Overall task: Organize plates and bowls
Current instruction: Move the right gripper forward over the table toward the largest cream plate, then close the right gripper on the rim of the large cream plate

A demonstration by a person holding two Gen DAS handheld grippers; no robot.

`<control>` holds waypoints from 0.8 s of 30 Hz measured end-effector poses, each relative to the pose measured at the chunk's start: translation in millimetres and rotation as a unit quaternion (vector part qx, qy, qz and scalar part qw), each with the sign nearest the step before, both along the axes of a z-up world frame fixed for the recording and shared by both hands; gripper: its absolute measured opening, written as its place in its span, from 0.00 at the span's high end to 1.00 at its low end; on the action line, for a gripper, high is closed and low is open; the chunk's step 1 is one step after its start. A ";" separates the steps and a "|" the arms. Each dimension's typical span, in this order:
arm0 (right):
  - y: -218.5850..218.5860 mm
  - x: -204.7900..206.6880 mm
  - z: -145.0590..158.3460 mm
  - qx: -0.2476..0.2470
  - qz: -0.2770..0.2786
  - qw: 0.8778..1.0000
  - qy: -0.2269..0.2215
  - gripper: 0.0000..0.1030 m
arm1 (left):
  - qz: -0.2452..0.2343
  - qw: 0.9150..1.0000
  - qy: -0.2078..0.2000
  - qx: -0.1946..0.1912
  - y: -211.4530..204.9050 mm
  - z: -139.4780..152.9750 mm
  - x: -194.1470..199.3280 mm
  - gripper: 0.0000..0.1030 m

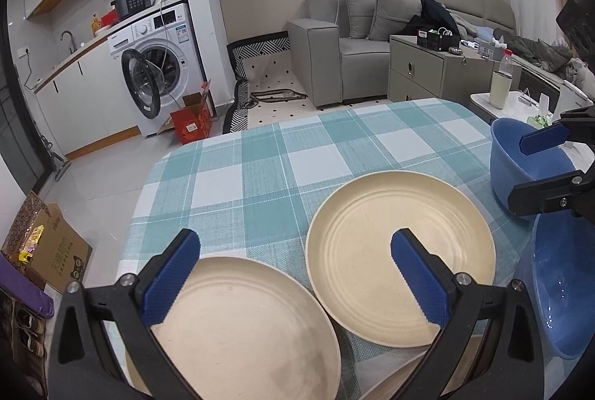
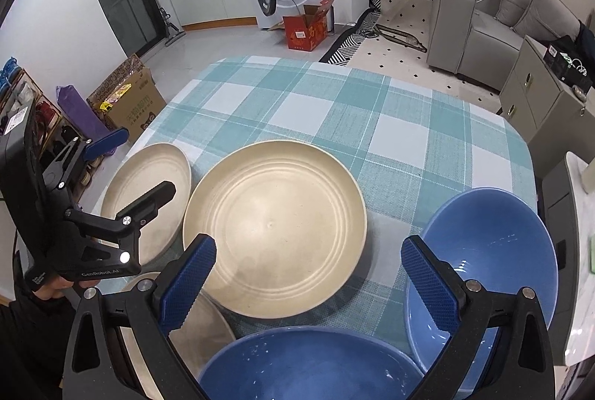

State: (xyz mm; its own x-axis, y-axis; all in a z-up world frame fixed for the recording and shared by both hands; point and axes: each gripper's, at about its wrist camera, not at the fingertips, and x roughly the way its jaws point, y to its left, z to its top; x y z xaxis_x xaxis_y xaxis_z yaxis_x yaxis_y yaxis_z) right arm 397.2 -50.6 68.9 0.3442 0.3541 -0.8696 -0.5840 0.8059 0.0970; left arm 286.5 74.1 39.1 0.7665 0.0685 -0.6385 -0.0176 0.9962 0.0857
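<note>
On the plaid tablecloth [image 2: 334, 110] lie a ridged cream plate [image 2: 275, 225] [image 1: 401, 251], a smooth cream plate [image 2: 148, 199] [image 1: 238, 325] to its left, and a third cream plate [image 2: 208, 318] partly hidden at the near edge. One blue bowl [image 2: 494, 251] [image 1: 520, 169] stands at the right and another blue bowl [image 2: 308, 366] [image 1: 557, 296] sits closest to me. My left gripper [image 1: 293, 240] [image 2: 147, 160] hovers open over the two cream plates, holding nothing. My right gripper [image 2: 308, 247] [image 1: 518, 169] is open and empty above the ridged plate's near rim and the right bowl.
A hand [image 2: 55, 288] holds the left gripper. Beyond the table's far edge are a washing machine [image 1: 156, 65] with its door open, a red box [image 1: 193, 125], a sofa [image 1: 334, 39] and a cabinet [image 1: 438, 69]. A cardboard box [image 2: 130, 102] stands left of the table.
</note>
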 end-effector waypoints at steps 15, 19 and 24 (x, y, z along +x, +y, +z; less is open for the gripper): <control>15.3 19.8 -35.7 -0.043 -0.009 0.998 0.050 0.08 | -0.016 0.999 0.041 -0.022 4.7 -22.5 22.3 0.07; 16.5 25.6 -43.2 -0.053 -0.013 0.996 0.065 0.10 | -0.028 0.997 0.064 -0.023 1.6 -30.1 30.5 0.14; 20.4 28.4 -51.6 -0.064 -0.015 0.995 0.076 0.11 | -0.038 0.995 0.083 -0.035 0.8 -37.6 36.8 0.20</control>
State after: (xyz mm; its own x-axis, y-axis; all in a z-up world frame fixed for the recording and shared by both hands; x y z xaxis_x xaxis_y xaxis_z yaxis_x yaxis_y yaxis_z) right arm 425.6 -30.2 17.3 0.2142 0.2282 -0.9498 -0.5469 0.8337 0.0770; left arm 323.3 75.0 1.5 0.6512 -0.0356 -0.7581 0.0671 0.9977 0.0108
